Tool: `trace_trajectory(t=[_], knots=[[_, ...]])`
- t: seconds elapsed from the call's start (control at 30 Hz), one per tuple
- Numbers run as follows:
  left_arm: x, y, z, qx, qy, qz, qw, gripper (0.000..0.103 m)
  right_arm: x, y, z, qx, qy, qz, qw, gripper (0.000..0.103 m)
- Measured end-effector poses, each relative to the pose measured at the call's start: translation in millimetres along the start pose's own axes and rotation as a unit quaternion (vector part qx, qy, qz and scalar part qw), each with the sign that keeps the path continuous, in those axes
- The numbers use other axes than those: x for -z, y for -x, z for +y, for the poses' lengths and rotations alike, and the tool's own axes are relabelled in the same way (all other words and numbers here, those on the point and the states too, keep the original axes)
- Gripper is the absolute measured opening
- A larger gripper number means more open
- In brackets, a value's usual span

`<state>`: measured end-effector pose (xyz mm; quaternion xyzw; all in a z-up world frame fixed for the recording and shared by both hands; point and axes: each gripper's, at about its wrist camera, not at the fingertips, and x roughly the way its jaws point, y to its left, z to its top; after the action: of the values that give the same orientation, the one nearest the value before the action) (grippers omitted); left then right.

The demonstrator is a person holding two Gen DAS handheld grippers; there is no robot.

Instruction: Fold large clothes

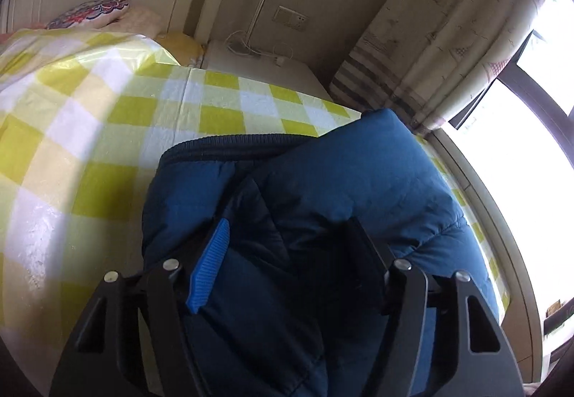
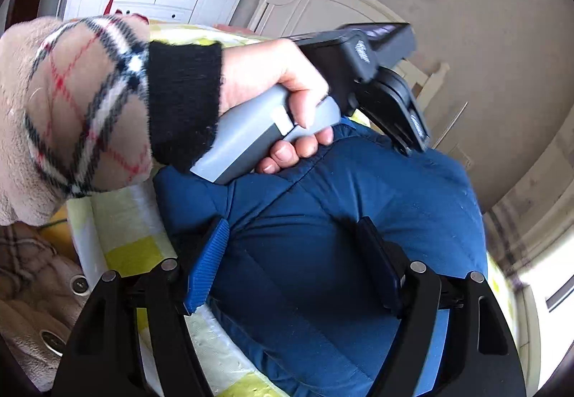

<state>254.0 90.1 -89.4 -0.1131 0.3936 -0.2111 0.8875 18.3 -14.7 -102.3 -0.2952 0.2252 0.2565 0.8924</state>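
Blue padded jacket (folded) on checked cloth

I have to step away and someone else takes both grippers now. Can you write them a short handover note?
Left gripper: jaws apart, straddling the blue padded jacket; no pinch visible.
Right gripper: open too, fingers either side of a jacket bulge.
Left hand rests its gripper on the jacket's far side.
Jacket lies bunched in a thick bundle on the yellow checked bedcover, near the window-side edge.
Done: partly folded, it seems. Left: flatten and tidy the bundle.
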Motion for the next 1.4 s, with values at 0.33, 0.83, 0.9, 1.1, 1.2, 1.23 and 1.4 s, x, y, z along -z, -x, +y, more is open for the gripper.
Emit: trace_trajectory(t=[0.33,0.83,0.9,1.1,1.2,1.23,1.4], knots=[[3.0,-4.0,-5.0,-0.012,-0.008,-0.003,0.9999,0.067,-33.2,42.2,-157.8,0.057,-0.157,-0.073,0.983,0.049],[4.0,-4.0,17.3,0.015,0.043,-0.011,0.9989,0.067,-23.5,-139.5,-247.5,-0.025,-0.26,0.107,0.959,0.034],[3.7,-4.7,14.4,0.005,0.035,-0.009,0.9993,0.067,-39.1,-134.4,-252.4,0.0,-0.244,0.108,0.964,0.034],[4.2,-3.8,15.2,0.004,0.037,-0.012,0.9992,0.068,-71.6,-153.1,-262.1,0.016,-0.224,0.069,0.972,0.034],[4.0,-2.4,16.6,-0.014,0.042,-0.015,0.9989,0.071,-52.4,-210.3,-238.6,-0.005,-0.166,0.165,0.972,0.034],[4.4,-3.2,18.8,-0.011,0.046,-0.014,0.9988,0.072,-55.7,-213.6,-239.0,-0.002,-0.162,0.177,0.971,0.034],[5.3,-3.0,18.1,-0.019,0.041,-0.01,0.9989,0.076,-84.9,-196.5,-241.9,0.026,-0.15,0.174,0.973,0.034]])
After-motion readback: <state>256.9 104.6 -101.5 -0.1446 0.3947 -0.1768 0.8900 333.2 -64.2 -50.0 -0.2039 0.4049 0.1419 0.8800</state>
